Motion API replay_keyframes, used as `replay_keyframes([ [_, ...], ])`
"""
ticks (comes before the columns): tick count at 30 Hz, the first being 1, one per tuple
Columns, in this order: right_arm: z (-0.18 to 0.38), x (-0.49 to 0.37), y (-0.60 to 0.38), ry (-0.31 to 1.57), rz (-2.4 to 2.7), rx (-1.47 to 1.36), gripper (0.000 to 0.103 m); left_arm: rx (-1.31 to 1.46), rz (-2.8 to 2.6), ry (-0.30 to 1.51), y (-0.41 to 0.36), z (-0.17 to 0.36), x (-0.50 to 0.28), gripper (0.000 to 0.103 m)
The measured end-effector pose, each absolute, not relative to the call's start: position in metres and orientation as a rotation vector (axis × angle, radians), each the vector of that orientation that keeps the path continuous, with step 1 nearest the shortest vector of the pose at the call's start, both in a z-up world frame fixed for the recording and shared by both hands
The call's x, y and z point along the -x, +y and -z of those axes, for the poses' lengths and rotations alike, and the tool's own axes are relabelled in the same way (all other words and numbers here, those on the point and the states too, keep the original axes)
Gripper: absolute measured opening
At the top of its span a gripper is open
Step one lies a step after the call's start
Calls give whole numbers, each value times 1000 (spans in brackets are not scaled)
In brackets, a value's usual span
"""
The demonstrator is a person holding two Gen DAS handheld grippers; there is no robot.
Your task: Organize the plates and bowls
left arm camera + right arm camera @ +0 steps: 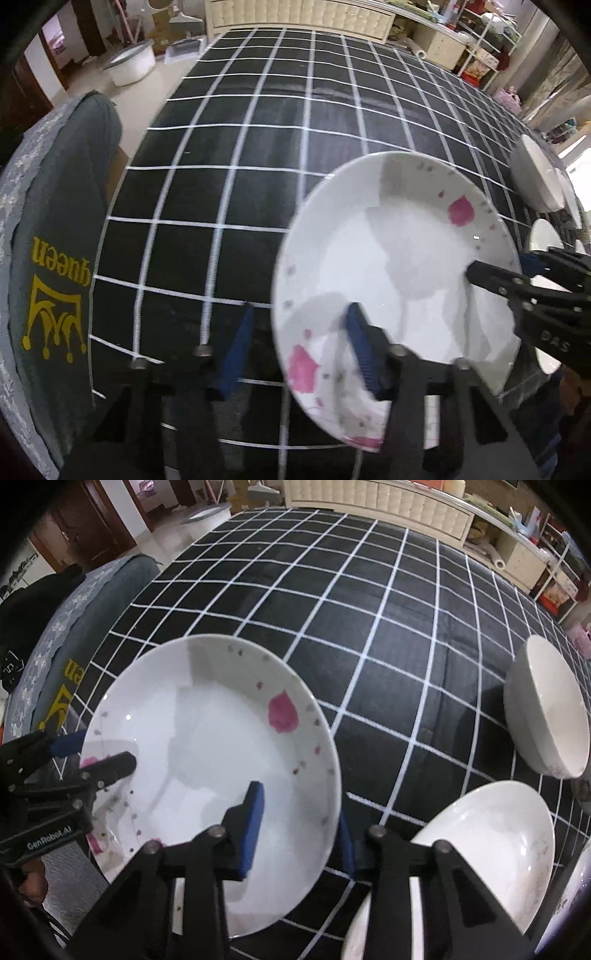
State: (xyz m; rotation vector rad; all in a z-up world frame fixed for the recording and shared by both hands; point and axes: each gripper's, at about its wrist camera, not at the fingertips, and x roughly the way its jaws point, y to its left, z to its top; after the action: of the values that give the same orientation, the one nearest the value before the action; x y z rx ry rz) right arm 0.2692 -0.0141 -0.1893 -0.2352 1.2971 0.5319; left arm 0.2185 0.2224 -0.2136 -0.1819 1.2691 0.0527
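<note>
A white plate with pink flower marks [399,280] [210,768] is tilted above the black checked tablecloth [240,177]. My left gripper [299,350] straddles the plate's near left rim, one finger over the plate and one outside, jaws wide apart. My right gripper [299,827] straddles the plate's right rim the same way, also wide apart. Each gripper shows in the other's view: the right one [524,277], the left one [74,760]. A white bowl [550,709] stands at the right. A second white dish [487,853] lies just right of my right gripper.
A grey cushion with a yellow crown and "queen" [62,280] lies at the table's left edge. More white dishes [543,181] sit at the far right. A white basin [133,62] stands on the floor beyond. A cabinet [299,14] and shelves line the back wall.
</note>
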Motion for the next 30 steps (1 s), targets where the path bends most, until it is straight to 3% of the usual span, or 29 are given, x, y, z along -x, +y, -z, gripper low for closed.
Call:
replay_keyframes([
  [5,187,-276,-36,1321,-542,137,21,152,-100,1280,208,207,-223,30],
  [8,184,-274,-39,1302,-524,171,21,178,-117,1274,211,205,-227,23],
  [17,183,-284,-41,1289,-489,158,21,146,-121,1269,211,202,-244,20],
  [20,181,-282,-40,1276,-472,159,21,114,-145,1272,211,200,-240,20],
  [22,174,-278,-45,1251,-463,155,21,58,-204,1268,211,193,-235,32],
  [23,168,-275,-51,1235,-458,139,23,34,-224,1263,210,192,-231,40],
  [24,162,-272,-56,1220,-459,124,26,-1,-242,1254,208,187,-227,40],
  [26,149,-266,-65,1191,-465,117,45,-22,-246,1233,202,171,-219,40],
  [28,136,-260,-75,1171,-473,119,55,7,-218,1200,193,149,-211,40],
  [30,122,-254,-92,1157,-477,102,59,36,-186,1176,183,134,-207,46],
])
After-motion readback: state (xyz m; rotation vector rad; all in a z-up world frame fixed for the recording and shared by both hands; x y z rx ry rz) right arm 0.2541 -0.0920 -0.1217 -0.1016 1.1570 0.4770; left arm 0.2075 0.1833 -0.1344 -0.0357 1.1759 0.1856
